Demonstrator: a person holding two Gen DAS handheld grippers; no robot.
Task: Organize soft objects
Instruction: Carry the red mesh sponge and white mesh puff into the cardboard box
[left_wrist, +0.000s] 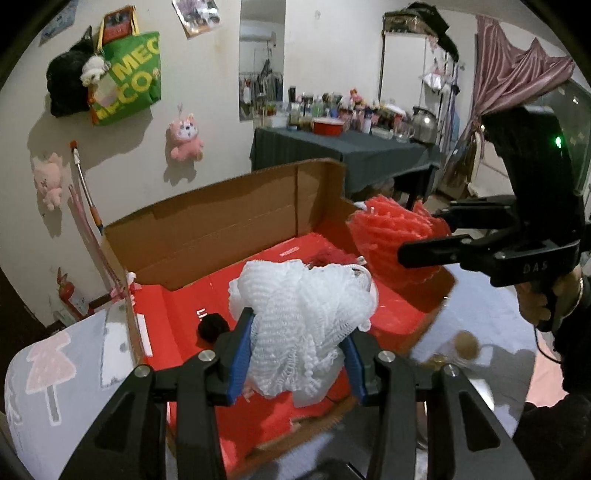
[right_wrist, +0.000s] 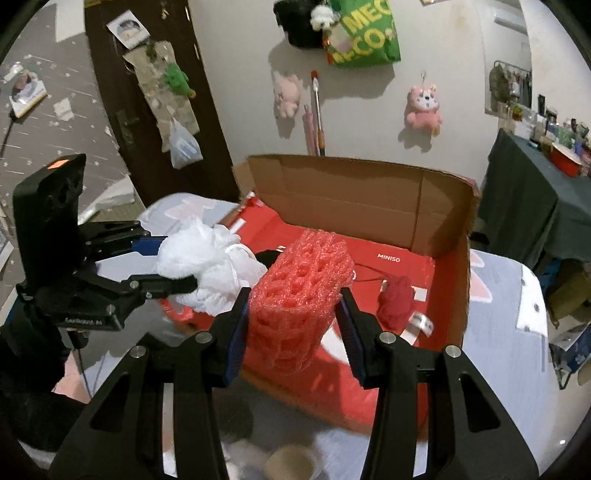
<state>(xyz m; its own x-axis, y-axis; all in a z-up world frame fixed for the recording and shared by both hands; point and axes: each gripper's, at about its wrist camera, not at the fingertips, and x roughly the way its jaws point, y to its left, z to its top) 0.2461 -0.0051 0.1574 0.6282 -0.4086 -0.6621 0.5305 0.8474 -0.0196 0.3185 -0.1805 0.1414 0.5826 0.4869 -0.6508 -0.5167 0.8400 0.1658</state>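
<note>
My left gripper (left_wrist: 295, 354) is shut on a white mesh bath pouf (left_wrist: 303, 317) and holds it over the open cardboard box (left_wrist: 221, 218) with a red inside. My right gripper (right_wrist: 293, 325) is shut on a red foam net sleeve (right_wrist: 295, 295) and holds it over the same box (right_wrist: 369, 206). In the left wrist view the right gripper (left_wrist: 424, 236) and red foam (left_wrist: 391, 236) hang over the box's right side. In the right wrist view the left gripper (right_wrist: 173, 266) and pouf (right_wrist: 207, 266) are at the box's left. A dark red soft toy (right_wrist: 397, 302) and a black soft object (left_wrist: 212, 326) lie inside the box.
The box stands on a table with a grey cloth (right_wrist: 498, 332) printed with pink shapes. A round tan object (left_wrist: 467, 343) lies on the cloth near the box's front. A dark table (left_wrist: 351, 151) full of bottles stands behind. Plush toys (left_wrist: 184, 136) hang on the wall.
</note>
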